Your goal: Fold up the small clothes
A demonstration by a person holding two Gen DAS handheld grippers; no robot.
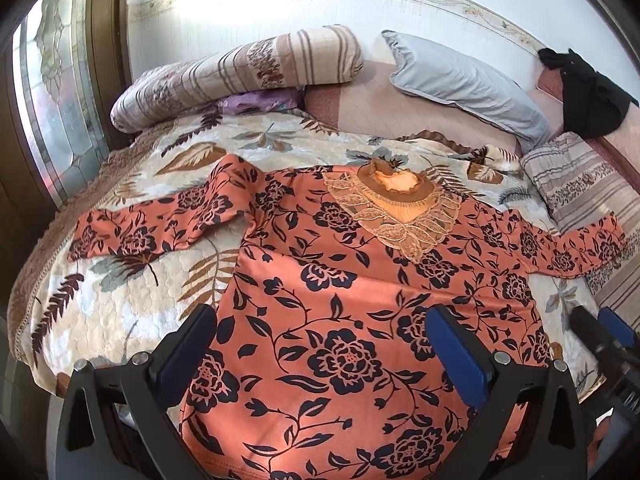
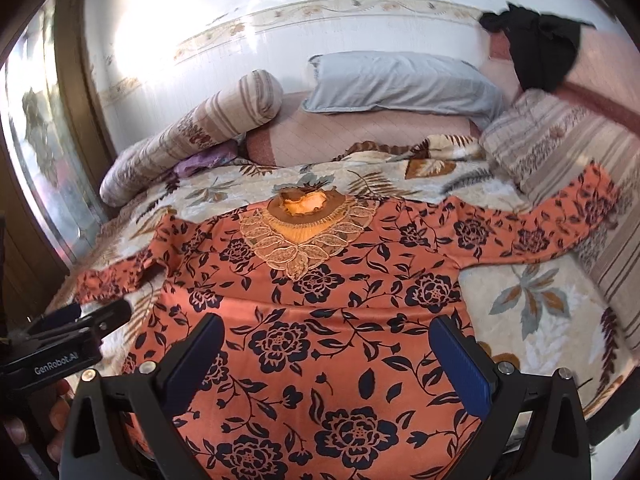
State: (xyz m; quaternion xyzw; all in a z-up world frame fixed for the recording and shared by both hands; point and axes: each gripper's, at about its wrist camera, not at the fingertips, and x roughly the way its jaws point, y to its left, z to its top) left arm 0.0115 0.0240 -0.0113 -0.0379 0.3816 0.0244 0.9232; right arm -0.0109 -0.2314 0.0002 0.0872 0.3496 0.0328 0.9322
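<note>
An orange long-sleeved top [image 1: 332, 292] with dark flowers and a lace collar lies flat, front up, on the leaf-print bedspread [image 1: 128, 312]; both sleeves are spread out sideways. It also shows in the right wrist view [image 2: 320, 320]. My left gripper [image 1: 320, 324] is open above the lower left part of the top, holding nothing. My right gripper [image 2: 326, 334] is open above the lower right part, holding nothing. The right gripper shows at the right edge of the left wrist view [image 1: 600, 332]; the left one shows at the left of the right wrist view [image 2: 80, 320].
A striped bolster [image 1: 236, 76] and a grey pillow [image 1: 464, 80] lie at the head of the bed. A striped cushion [image 1: 580, 196] lies under the right sleeve. A black garment [image 1: 588, 92] hangs at the far right. A window [image 1: 48, 120] is on the left.
</note>
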